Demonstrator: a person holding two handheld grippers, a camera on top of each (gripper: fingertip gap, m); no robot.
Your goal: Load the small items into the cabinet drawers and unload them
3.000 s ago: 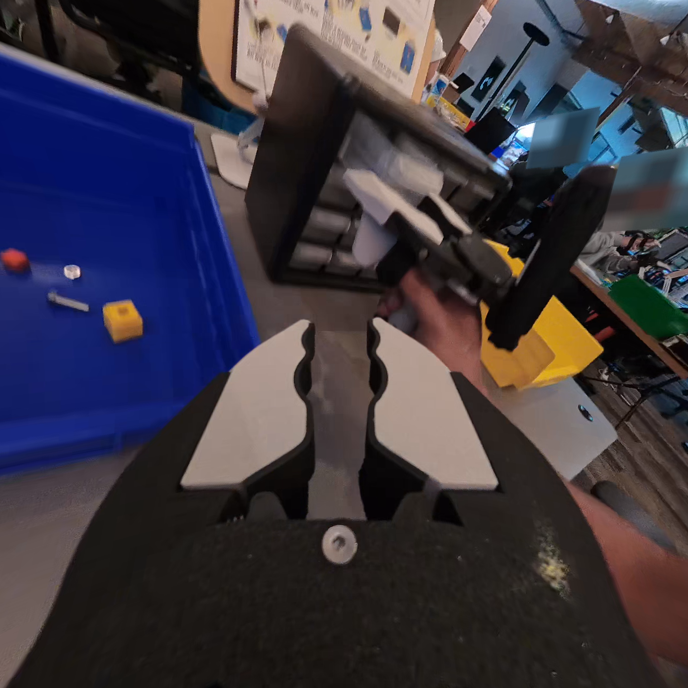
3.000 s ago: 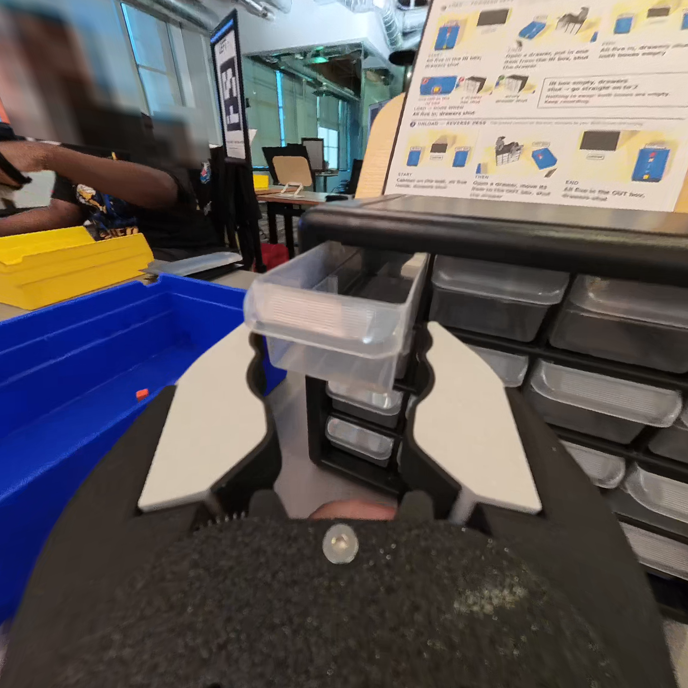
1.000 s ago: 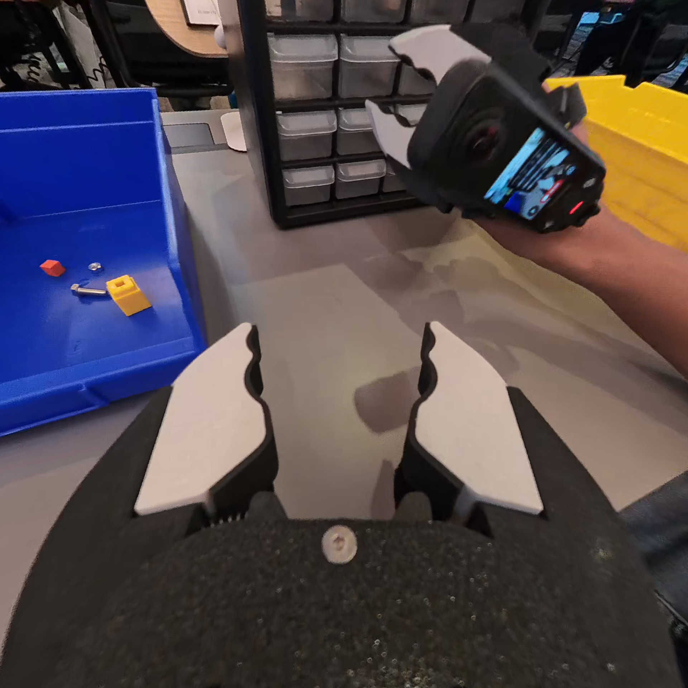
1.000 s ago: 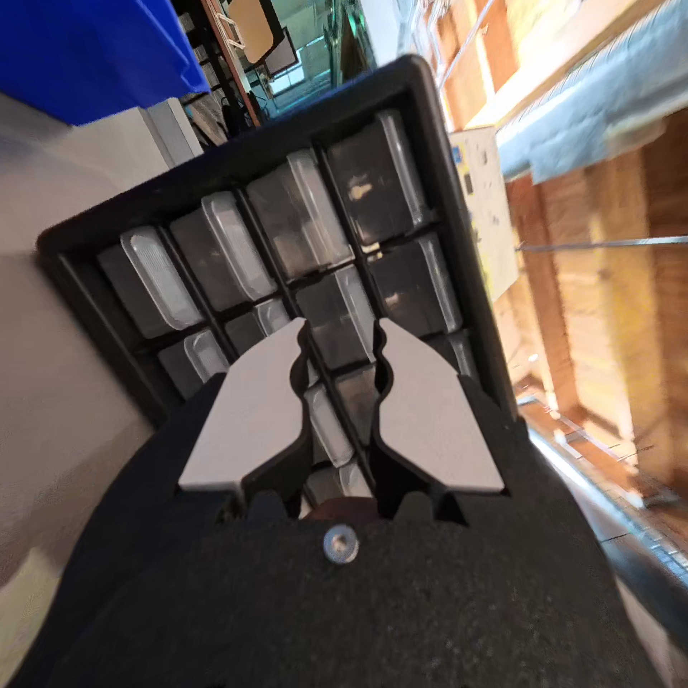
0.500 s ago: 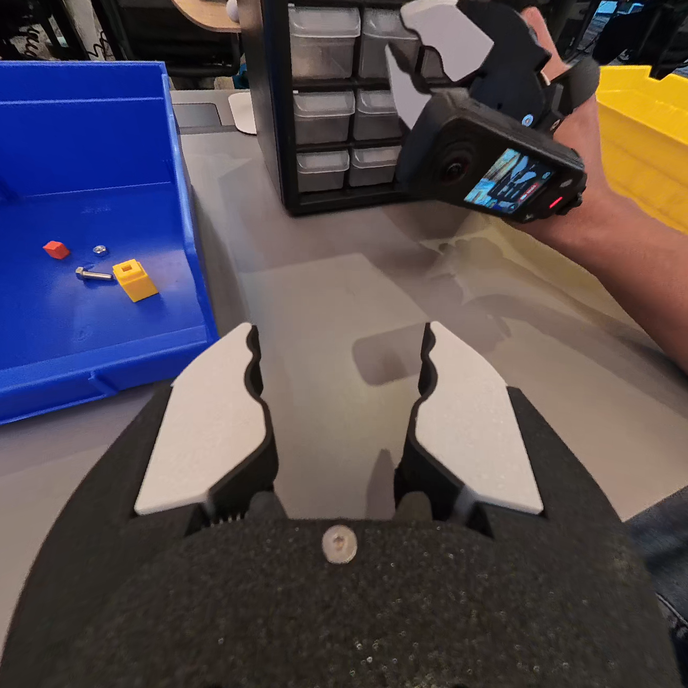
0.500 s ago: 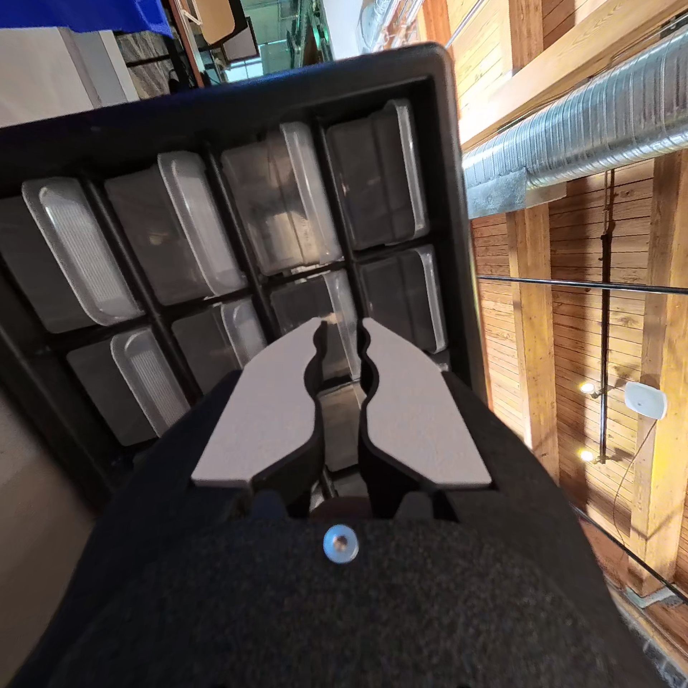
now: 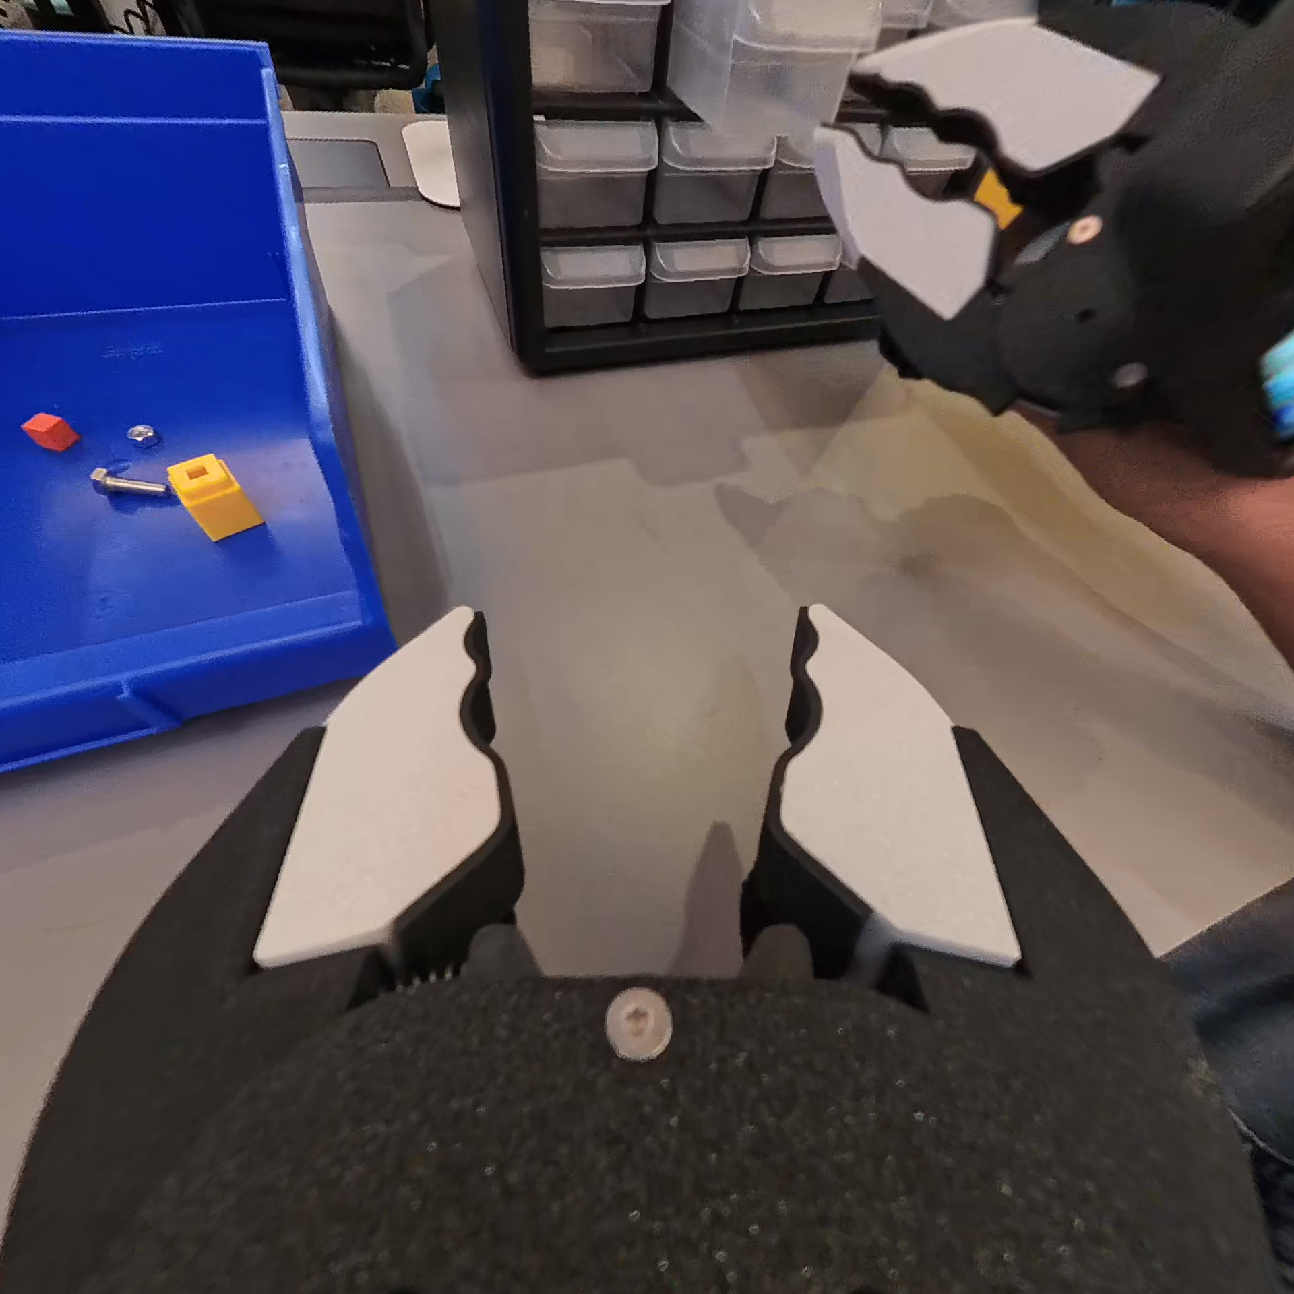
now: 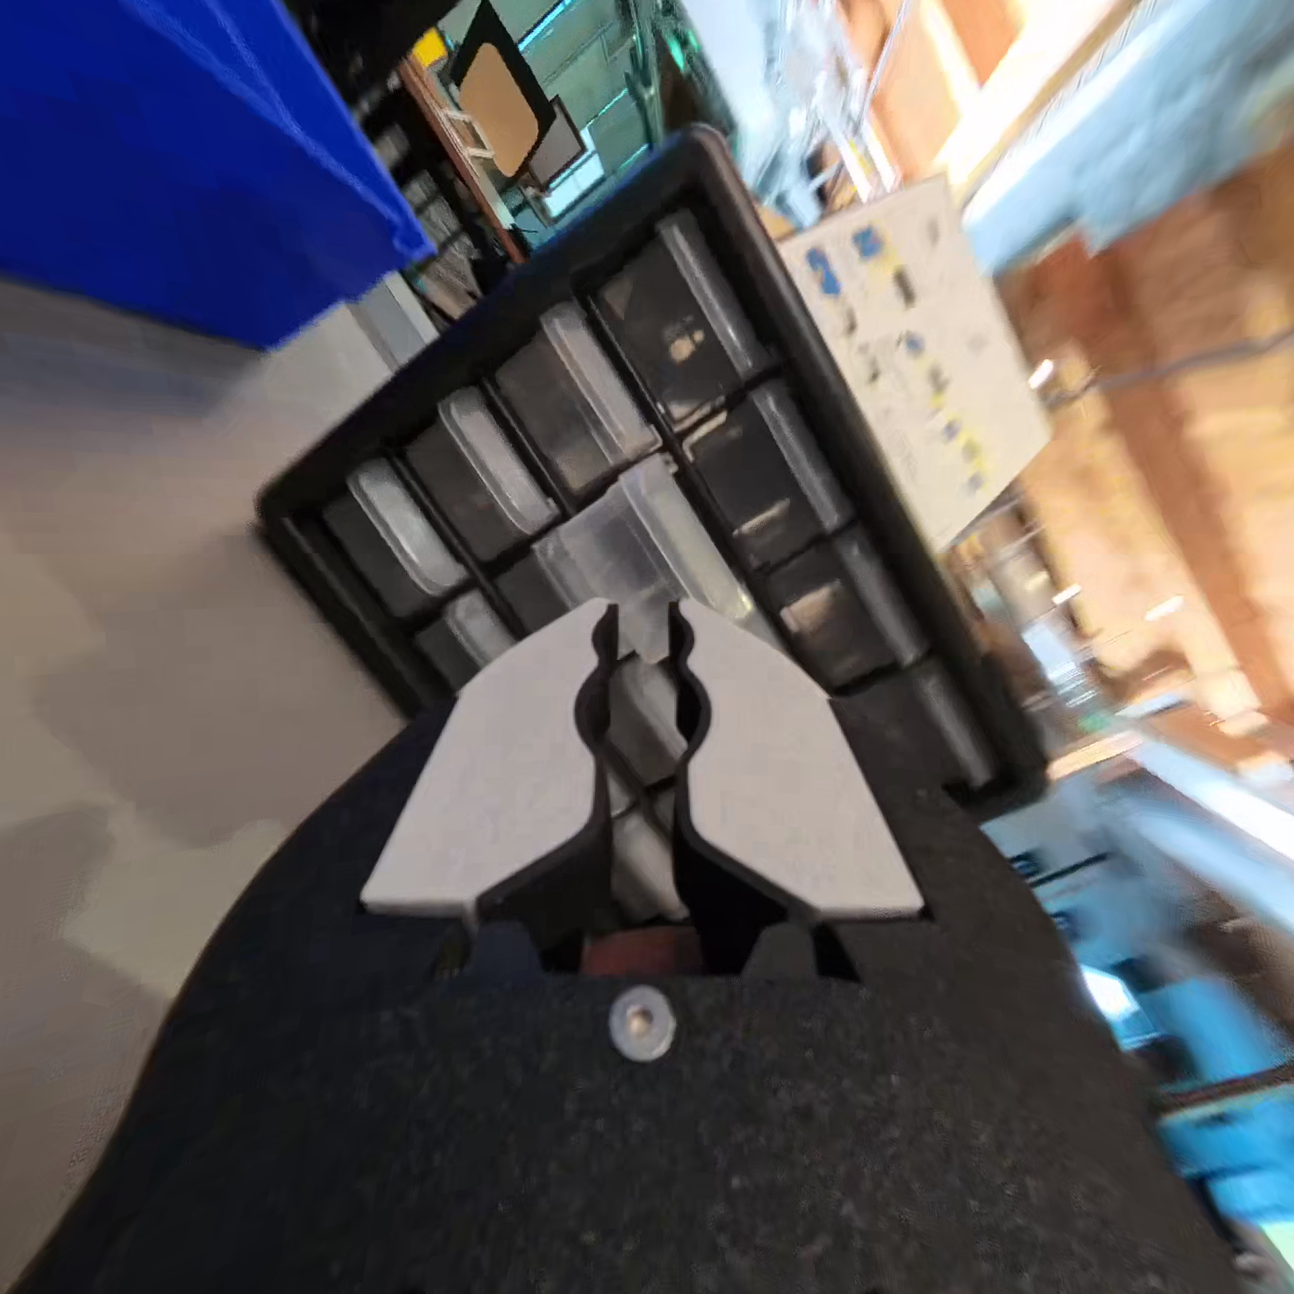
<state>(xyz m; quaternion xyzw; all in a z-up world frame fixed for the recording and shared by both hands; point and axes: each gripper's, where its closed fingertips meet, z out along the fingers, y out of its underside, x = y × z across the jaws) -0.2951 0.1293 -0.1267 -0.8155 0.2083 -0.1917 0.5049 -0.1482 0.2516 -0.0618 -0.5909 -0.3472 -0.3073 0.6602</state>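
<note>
A black cabinet [image 7: 504, 210] with clear drawers stands at the back of the grey table. My right gripper [image 8: 641, 620] is rolled on its side and shut on the front lip of one clear drawer [image 8: 623, 543], which sticks out of the cabinet [image 8: 756, 231]. In the left wrist view that gripper [image 7: 840, 105] holds the drawer [image 7: 770, 63] at the upper right. My left gripper [image 7: 637, 623] is open and empty low over the table. A yellow block [image 7: 213, 497], a bolt [image 7: 129, 483], a nut [image 7: 143, 434] and a red cube [image 7: 49, 430] lie in the blue bin [image 7: 210, 665].
The blue bin fills the left side of the table and also shows in the right wrist view [image 8: 175, 140]. The hand and forearm [image 7: 1225, 532] holding the right gripper reach in from the right. A printed poster [image 8: 910, 336] stands behind the cabinet.
My right gripper has closed on a drawer's lip and drawn the drawer partly out of the cabinet. My left gripper stays open and has shifted only slightly over the table.
</note>
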